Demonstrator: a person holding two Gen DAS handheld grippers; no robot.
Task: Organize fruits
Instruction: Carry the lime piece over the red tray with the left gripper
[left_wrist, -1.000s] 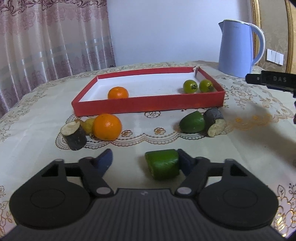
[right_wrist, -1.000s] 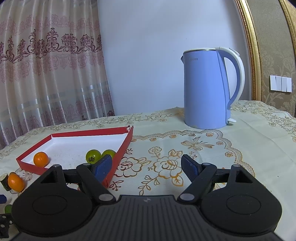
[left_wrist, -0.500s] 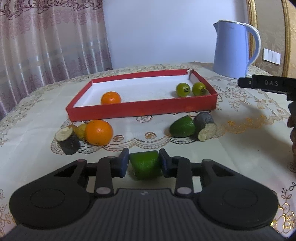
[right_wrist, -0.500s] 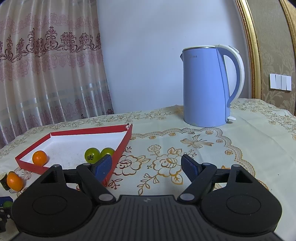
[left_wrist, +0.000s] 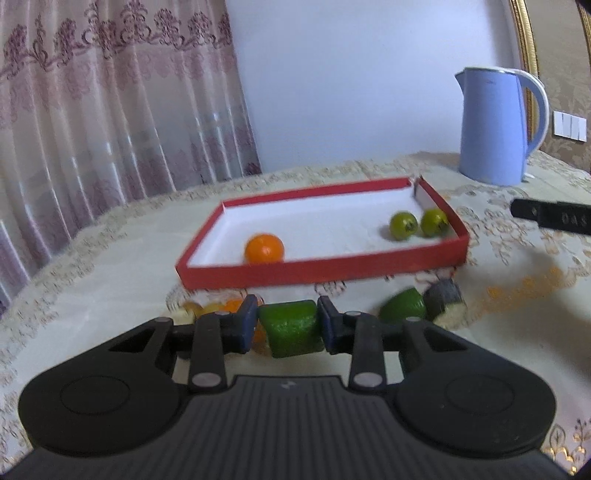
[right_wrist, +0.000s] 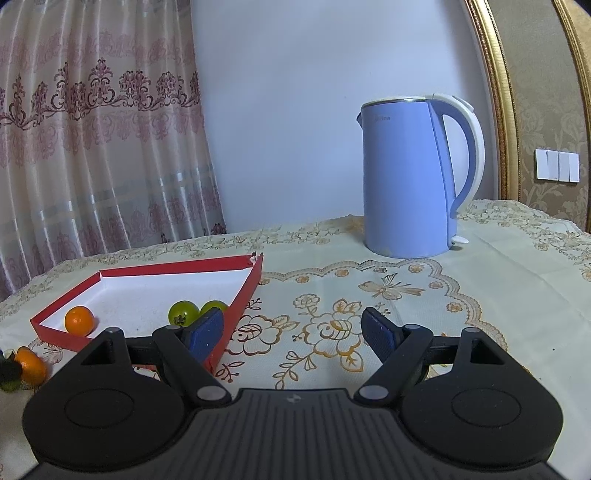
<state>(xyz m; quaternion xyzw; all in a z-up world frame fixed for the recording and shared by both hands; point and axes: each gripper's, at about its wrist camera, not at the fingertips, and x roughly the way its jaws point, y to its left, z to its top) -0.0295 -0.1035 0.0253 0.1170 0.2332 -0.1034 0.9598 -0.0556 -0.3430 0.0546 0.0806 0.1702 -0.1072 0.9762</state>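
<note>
From the left wrist we see our left hand-held gripper clamped on a green fruit piece, short of the red tray, which already holds an orange and two green tomatoes; another green piece and a dark chunk wait on the counter, so we judge the sorting under halfway. From the right wrist, our right hand-held gripper hangs with its pads apart and nothing between them, beside the tray's corner; a loose orange lies far left.

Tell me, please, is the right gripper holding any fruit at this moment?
No, the right gripper stands open over bare tablecloth with nothing between its pads.
</note>
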